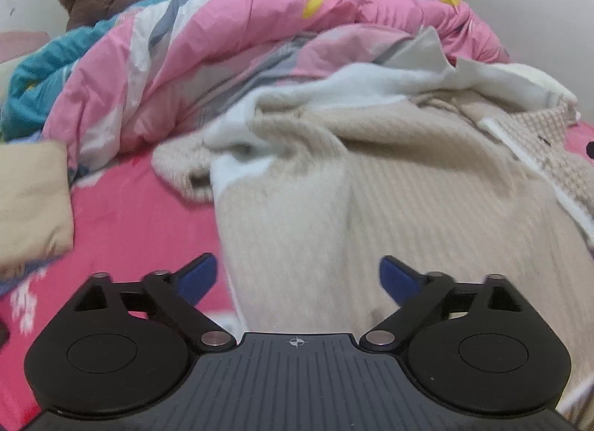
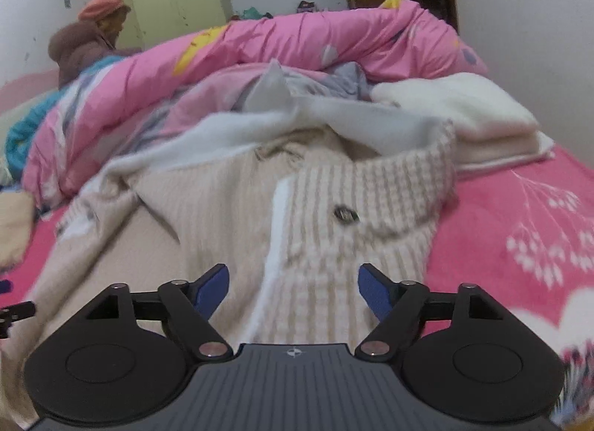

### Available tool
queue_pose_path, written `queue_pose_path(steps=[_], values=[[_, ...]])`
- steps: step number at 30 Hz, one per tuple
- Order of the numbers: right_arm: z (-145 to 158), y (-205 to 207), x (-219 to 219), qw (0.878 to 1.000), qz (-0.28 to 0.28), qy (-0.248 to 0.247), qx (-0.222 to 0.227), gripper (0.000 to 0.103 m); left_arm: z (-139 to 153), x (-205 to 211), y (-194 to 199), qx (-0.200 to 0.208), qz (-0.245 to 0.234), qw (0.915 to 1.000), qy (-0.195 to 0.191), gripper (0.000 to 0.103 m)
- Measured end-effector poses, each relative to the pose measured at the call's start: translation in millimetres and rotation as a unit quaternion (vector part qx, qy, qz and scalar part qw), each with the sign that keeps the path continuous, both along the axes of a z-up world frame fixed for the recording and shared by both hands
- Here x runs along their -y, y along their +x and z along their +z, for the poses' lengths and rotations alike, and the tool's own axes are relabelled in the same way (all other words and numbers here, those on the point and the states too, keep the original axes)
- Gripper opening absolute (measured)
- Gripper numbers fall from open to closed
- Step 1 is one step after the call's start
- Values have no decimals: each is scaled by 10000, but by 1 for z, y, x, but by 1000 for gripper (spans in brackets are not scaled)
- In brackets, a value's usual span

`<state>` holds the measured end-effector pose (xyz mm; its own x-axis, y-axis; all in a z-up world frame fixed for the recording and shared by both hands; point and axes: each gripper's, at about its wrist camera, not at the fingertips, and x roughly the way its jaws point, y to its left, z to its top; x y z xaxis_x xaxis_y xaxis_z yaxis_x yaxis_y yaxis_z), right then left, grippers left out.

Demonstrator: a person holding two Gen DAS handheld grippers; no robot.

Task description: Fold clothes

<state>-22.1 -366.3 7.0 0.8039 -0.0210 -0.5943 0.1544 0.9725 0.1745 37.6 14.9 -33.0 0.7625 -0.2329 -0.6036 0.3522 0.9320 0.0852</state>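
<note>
A beige ribbed knit garment (image 1: 371, 208) with white fleece lining lies crumpled on a pink bedsheet (image 1: 148, 215). My left gripper (image 1: 297, 275) hovers over its plain ribbed part, jaws open wide, nothing between the blue pads (image 1: 198, 276). In the right wrist view the same garment (image 2: 230, 208) shows a waffle-knit collar (image 2: 401, 185), a white front strip and a dark button (image 2: 346, 214). My right gripper (image 2: 293, 289) stands open above the front strip, touching nothing.
A pink patterned quilt (image 2: 297, 41) is heaped behind the garment. A folded white fleece item (image 2: 482, 111) lies at the right, a folded beige cloth (image 1: 33, 200) at the left. A person in a brown coat and orange hat (image 2: 92, 37) sits far left.
</note>
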Motion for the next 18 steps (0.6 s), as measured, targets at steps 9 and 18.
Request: queue_pose_path(steps=[9, 18], values=[[-18, -30, 38, 9938, -1043, 394, -4, 90, -23, -9, -7, -436, 571, 9974, 76, 97], [-62, -5, 68, 9657, -275, 2535, -485, 58, -33, -22, -1, -810, 951, 9915, -367, 97]])
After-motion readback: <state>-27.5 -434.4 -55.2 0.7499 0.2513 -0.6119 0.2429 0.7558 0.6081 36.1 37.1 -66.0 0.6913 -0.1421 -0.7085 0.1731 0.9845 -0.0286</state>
